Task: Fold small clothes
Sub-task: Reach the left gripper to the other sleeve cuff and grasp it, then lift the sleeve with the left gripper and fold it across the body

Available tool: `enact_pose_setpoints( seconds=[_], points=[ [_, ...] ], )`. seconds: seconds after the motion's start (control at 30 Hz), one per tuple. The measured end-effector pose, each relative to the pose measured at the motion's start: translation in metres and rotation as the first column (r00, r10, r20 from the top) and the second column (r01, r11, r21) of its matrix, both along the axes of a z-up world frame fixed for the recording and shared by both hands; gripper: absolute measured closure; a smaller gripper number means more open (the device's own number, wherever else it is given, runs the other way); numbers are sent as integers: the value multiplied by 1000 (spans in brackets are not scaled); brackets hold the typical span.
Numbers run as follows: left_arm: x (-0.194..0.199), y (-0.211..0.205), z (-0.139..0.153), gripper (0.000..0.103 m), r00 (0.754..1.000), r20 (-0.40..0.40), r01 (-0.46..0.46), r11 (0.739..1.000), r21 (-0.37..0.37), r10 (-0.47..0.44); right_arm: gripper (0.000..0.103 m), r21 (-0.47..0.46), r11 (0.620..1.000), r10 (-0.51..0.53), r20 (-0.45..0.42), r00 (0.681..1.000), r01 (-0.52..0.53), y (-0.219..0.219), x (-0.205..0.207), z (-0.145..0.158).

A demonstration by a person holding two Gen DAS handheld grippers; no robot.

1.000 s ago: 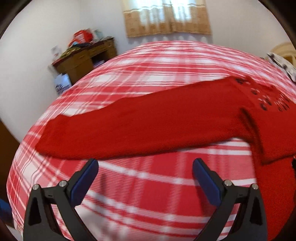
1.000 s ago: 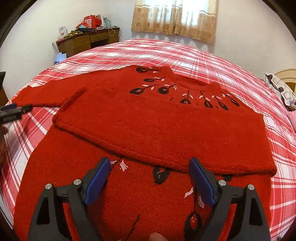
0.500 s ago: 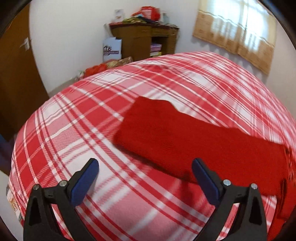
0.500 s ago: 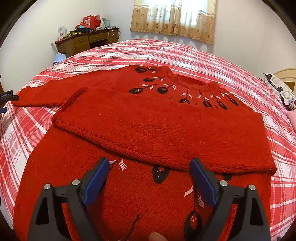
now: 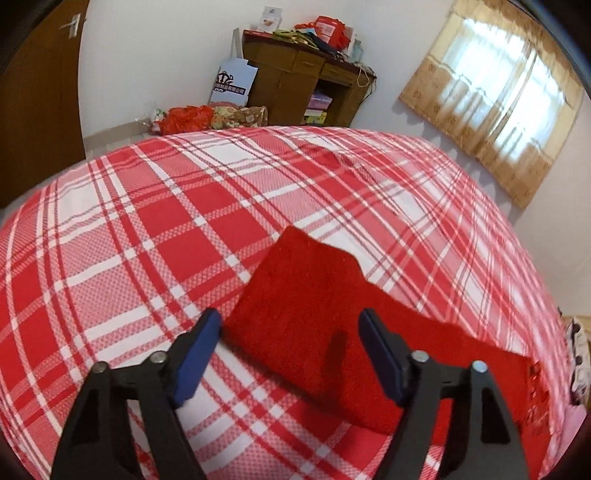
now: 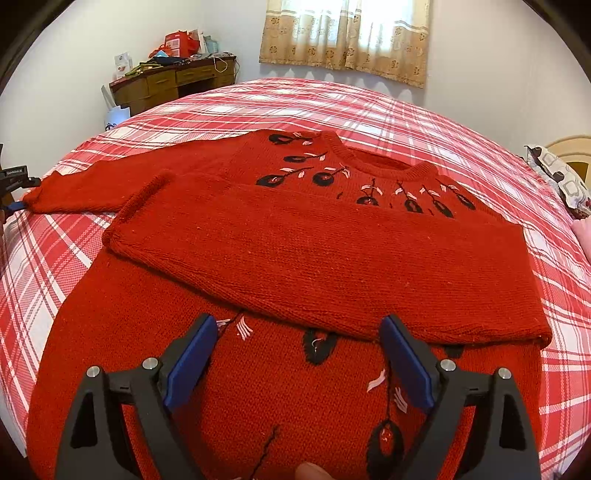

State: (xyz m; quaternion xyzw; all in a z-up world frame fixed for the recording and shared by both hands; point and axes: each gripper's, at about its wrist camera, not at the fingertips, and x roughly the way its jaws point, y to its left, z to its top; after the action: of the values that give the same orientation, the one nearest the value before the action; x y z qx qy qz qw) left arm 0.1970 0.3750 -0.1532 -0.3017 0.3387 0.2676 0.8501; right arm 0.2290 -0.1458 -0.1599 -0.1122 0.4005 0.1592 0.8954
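Fingers first: the left gripper (image 5: 290, 354) has its blue-padded fingers (image 5: 195, 360) apart but closing, with the cuff end of a red sleeve (image 5: 317, 314) lying between them; the pads do not press on the cloth. The right gripper (image 6: 297, 363) holds its fingers (image 6: 190, 360) wide apart above the lower front of the sweater, gripping nothing.

From where I stand the bed (image 6: 424, 122) fills most of the room, covered in a red-and-white plaid sheet (image 5: 147, 240). On it lies the red knitted sweater (image 6: 317, 254), front up, neckline toward the window. Black flowers with pale pink leaves run across its chest and lower front. One sleeve (image 6: 332, 266) is already folded across the body, its cuff reaching the garment's left edge. The other sleeve (image 6: 122, 181) stretches out flat over the plaid toward the left side of the bed, and the left gripper shows as a small dark shape (image 6: 16, 177) right at its cuff.

Behind the bed a beige patterned curtain (image 6: 347, 33) hangs over the bright window. A brown wooden worktop with drawers (image 5: 306, 81) stands against the white wall, piled with red boxes and oddments; a white paper bag (image 5: 232, 81) leans beside it and a heap of bright bags (image 5: 214, 116) sits on the floor. A dark wooden door (image 5: 37, 110) is at the left. At the bed's right edge a patterned pillow (image 6: 561, 177) peeks in, and a fingertip (image 6: 310, 472) shows at the bottom of the right wrist view.
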Motion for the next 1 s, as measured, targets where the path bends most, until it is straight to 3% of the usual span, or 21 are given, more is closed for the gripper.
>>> enact_pose_setpoints(
  seconds=[0.1, 0.2, 0.3, 0.47, 0.7, 1.0],
  points=[
    [2, 0, -1, 52, 1000, 11, 16, 1000, -8, -16, 12, 1, 1000, 0, 0, 1000, 0, 0, 0, 0],
    [4, -3, -3, 79, 999, 20, 38, 999, -9, -38, 12, 1, 1000, 0, -3, 1000, 0, -1, 0, 0],
    [3, -7, 0, 86, 998, 31, 48, 999, 19, -49, 12, -3, 1000, 8, -15, 1000, -8, -1, 2, 3],
    [0, -15, 19, 90, 994, 63, 86, 994, 62, -90, 12, -48, 997, 66, 84, 994, -62, -3, -14, 28],
    [4, -39, 57, 90, 981, 102, 152, 980, 128, -166, 12, 89, 996, -9, 64, 998, 3, -41, -21, 68],
    [17, -89, 99, 92, 949, 158, 249, 956, 158, -273, 12, 122, 991, -69, 106, 992, 56, -78, -55, 91]
  ],
)
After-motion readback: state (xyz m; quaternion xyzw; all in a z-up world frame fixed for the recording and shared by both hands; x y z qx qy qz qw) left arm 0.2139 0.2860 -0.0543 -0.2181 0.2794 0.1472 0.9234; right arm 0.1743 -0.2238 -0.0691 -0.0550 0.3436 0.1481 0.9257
